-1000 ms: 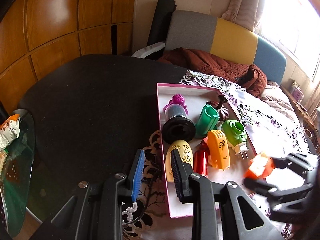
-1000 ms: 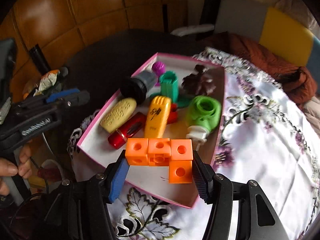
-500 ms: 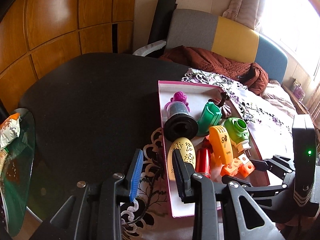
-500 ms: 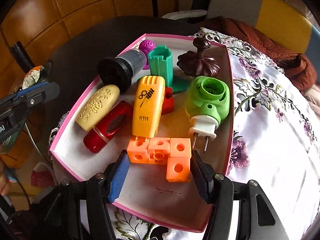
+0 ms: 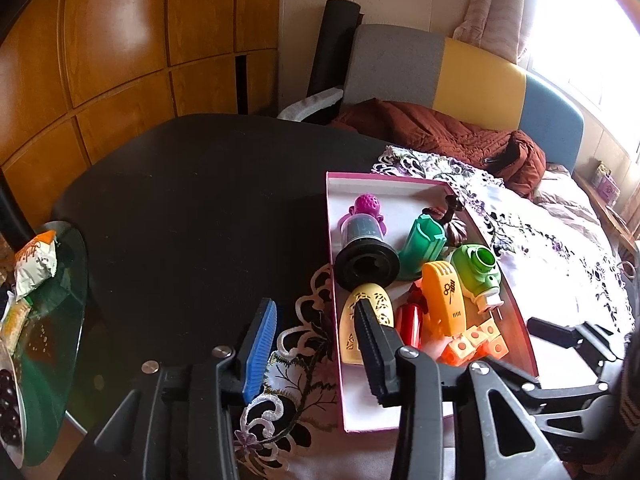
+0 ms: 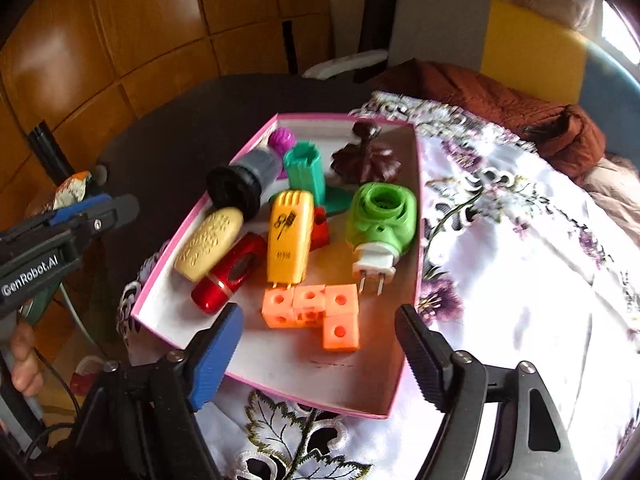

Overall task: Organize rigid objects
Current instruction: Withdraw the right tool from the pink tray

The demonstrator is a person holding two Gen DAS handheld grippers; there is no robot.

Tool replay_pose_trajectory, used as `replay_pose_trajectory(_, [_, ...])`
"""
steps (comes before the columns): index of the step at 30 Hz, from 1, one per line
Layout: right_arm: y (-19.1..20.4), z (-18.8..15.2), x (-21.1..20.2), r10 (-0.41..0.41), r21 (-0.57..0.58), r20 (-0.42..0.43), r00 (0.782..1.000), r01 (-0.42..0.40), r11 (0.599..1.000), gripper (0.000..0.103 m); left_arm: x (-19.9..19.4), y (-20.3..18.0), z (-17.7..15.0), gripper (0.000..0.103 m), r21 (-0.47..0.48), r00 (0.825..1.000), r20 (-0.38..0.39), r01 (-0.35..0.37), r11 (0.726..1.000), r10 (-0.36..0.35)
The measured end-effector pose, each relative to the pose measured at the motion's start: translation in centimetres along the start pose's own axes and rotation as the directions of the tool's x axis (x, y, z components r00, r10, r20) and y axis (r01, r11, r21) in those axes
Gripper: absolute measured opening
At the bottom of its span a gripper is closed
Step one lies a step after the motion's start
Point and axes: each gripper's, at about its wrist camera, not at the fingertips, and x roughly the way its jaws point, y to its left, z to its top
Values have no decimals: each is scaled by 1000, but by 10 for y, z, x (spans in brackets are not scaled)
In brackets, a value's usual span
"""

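Room: wood-panelled wall behind, a dark round tabletop (image 5: 192, 208) half covered by a floral cloth (image 6: 520, 280), a sofa with a brown blanket beyond.
Box: my pink-rimmed box (image 6: 418, 216) sits on the cloth at the tabletop's edge, crowded with plastic items.
Blocks: the orange blocks (image 6: 316, 310) lie on the box floor, near the front, just below the yellow case (image 6: 289, 236) and beside the plug prongs of the green adapter (image 6: 380, 220).
Right claw: my right claw (image 6: 320, 344) has just been opening; its jaws stand wide apart on either side of the blocks, touching nothing I can see. I judge the blocks are released.
Left claw: my left claw (image 5: 316, 340) has also just been opening; jaws part-way apart with nothing between them, hovering over the box's left rim and the cream case (image 5: 366, 320).
Risk, right: pulling back low, a finger could catch the blocks or the front rim and drag the box off the cloth.
Risk, left: dropping further could clip the rim and tip the packed items.
Risk, both: the two claws work close together over one box and could collide.
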Motion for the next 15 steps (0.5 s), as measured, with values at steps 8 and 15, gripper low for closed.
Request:
replay_pose_trajectory(8, [-9,5,-26,-125,131,143,982,106,986,93,-18,-8,2,46,31,999,50,-12,999,10])
replay_pose_trajectory(15, [-6,3,-35,-144,146,167,975,120,982,93,-41,-10,3,64,-12,989,131,-63,998,64])
